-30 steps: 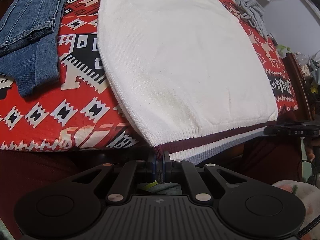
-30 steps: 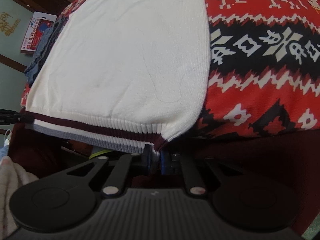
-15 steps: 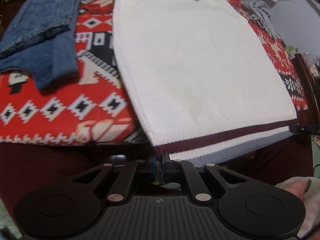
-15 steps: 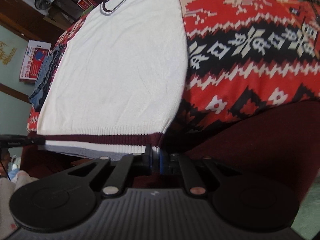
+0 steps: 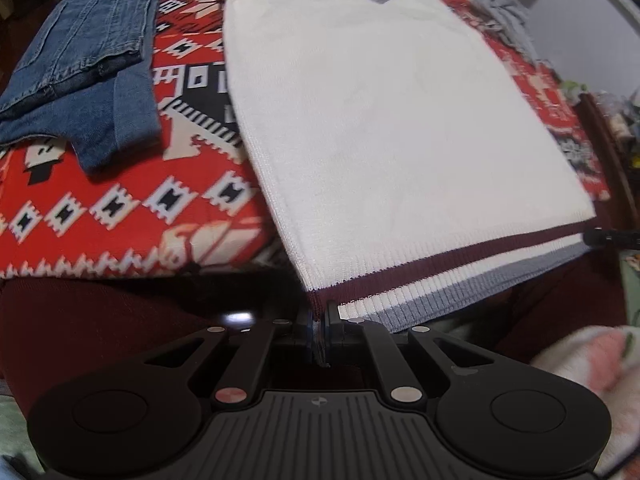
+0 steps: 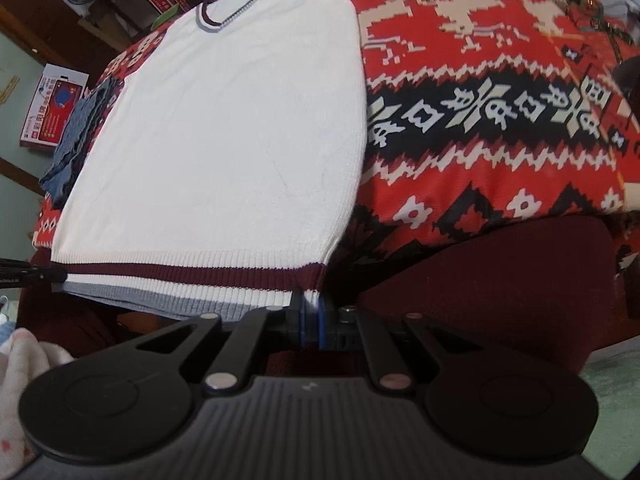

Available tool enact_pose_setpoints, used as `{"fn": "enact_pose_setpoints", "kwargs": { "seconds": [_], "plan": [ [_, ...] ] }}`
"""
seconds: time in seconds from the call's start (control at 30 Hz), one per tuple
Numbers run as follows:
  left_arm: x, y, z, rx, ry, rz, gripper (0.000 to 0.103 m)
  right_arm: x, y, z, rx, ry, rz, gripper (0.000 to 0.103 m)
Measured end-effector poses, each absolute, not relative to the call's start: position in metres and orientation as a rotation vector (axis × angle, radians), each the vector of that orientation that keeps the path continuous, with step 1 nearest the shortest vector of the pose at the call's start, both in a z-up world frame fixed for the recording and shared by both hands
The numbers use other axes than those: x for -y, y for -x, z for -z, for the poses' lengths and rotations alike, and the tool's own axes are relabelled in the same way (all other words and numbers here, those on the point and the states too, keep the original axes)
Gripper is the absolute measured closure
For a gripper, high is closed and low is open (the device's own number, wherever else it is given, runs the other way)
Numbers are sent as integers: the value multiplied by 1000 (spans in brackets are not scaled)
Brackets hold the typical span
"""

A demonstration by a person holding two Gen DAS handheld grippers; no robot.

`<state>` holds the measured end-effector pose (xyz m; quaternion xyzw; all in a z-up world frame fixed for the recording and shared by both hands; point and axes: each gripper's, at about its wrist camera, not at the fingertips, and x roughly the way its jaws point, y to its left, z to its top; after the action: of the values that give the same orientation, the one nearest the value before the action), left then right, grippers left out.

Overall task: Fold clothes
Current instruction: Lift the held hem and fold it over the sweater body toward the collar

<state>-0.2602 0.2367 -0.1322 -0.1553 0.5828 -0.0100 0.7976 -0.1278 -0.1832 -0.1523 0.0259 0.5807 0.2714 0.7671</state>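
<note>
Both grippers [image 5: 318, 326] [image 6: 311, 312] have lifted the vest [image 5: 384, 120] hem higher.

My matt black plastic left gripper [image 5: 318, 336] pinches the ribbed knit hem of the soft white vest [image 5: 384, 120], which lies on a woven patterned blanket [image 5: 120, 216] beside rough folded blue denim [image 5: 80, 68].
</note>
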Motion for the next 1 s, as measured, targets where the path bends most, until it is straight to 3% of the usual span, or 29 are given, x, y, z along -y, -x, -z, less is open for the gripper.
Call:
{"fn": "enact_pose_setpoints", "kwargs": {
  "seconds": [0.5,1.0],
  "plan": [
    [-237,243,101,-1101,369,-23,97,187,123,117,-1135,-113,-621,97],
    [-279,145,85,-961,467,-99,98,147,24,80,-951,-161,-639,97]
  ]
}}
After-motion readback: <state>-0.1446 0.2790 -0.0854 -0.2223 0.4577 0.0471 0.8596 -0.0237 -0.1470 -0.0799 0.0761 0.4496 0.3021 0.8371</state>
